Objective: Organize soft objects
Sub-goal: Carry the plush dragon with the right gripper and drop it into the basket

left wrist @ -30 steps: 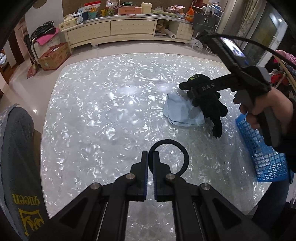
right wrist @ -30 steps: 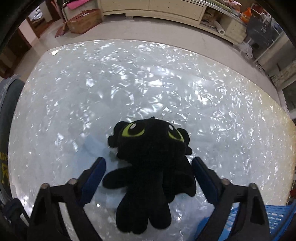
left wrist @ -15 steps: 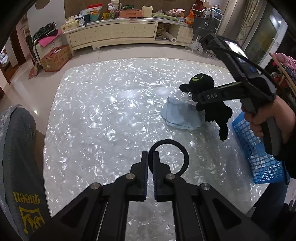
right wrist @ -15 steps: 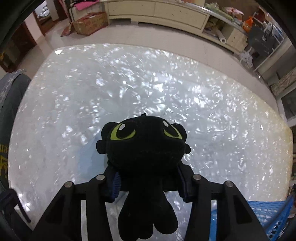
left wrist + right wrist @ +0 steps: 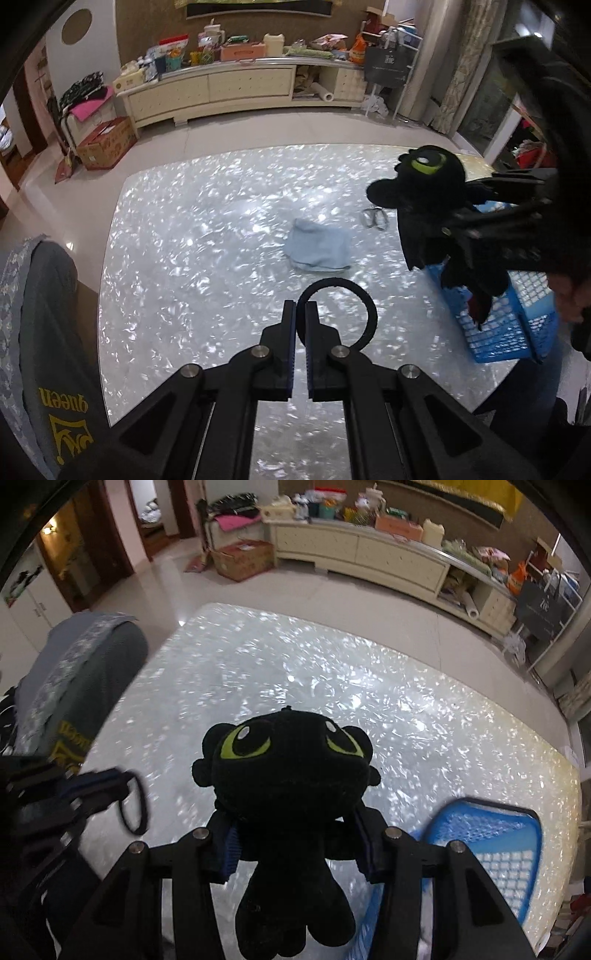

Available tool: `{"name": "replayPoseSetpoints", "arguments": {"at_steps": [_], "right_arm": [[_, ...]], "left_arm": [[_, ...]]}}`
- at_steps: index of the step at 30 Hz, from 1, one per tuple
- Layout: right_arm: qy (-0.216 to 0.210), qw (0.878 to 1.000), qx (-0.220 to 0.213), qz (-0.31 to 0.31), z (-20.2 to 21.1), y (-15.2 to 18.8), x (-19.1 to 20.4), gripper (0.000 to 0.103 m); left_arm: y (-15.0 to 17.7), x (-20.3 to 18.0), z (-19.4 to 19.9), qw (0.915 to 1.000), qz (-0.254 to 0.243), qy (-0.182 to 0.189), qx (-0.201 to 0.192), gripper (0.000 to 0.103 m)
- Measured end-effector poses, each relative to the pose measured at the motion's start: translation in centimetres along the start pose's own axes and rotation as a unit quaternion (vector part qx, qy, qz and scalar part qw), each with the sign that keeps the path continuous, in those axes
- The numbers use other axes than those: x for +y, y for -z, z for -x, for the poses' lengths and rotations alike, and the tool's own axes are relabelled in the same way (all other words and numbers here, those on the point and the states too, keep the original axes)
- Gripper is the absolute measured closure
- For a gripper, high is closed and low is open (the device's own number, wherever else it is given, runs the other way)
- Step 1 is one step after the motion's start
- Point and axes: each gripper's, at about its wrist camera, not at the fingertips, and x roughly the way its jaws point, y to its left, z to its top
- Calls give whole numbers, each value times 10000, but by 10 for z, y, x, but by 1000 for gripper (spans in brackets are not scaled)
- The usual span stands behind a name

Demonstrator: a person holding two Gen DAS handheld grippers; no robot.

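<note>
From my remote seat, my right tongs (image 5: 295, 845) were clamped on the black plush dragon (image 5: 286, 794), the blue pads pressing its body just below the head, so that its legs dangled under the fingers. In the left wrist view the same toy (image 5: 432, 195) hung in the air above the near edge of the blue basket (image 5: 513, 325), clear of the shimmering tabletop (image 5: 207, 240). The basket sat at the right edge of that tabletop, and from the right wrist camera I saw its mesh wall (image 5: 491, 834) just to the right of the dragon.

My left tongs (image 5: 301, 321) were pinched together on a black ring (image 5: 340, 310), gripping its left side while the rest of the loop stuck out to the right. A crumpled light-blue cloth (image 5: 319, 249) lay on the tabletop beyond the ring, and a small metal clip-like object (image 5: 375, 218), too small for me to identify, lay near it further back.
</note>
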Motion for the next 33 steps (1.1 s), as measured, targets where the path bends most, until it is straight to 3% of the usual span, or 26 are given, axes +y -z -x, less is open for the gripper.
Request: {"name": "replayPoseSetpoints", "arguments": {"at_steps": [17,24,33], "right_arm": [[83,9977,-607,-278,89,77,-52,56],[226,9956,-722,-546,96,96,-76,56],[154,9927,-585,-1040,69,116,-100,56]], "left_arm": [[-22,-118,29,9953,-881,372,-159,99],[-39,-169,23,9893,-1333,586,-137,99],[-57,-222,-12,9816,-1771,702,113,99]]}}
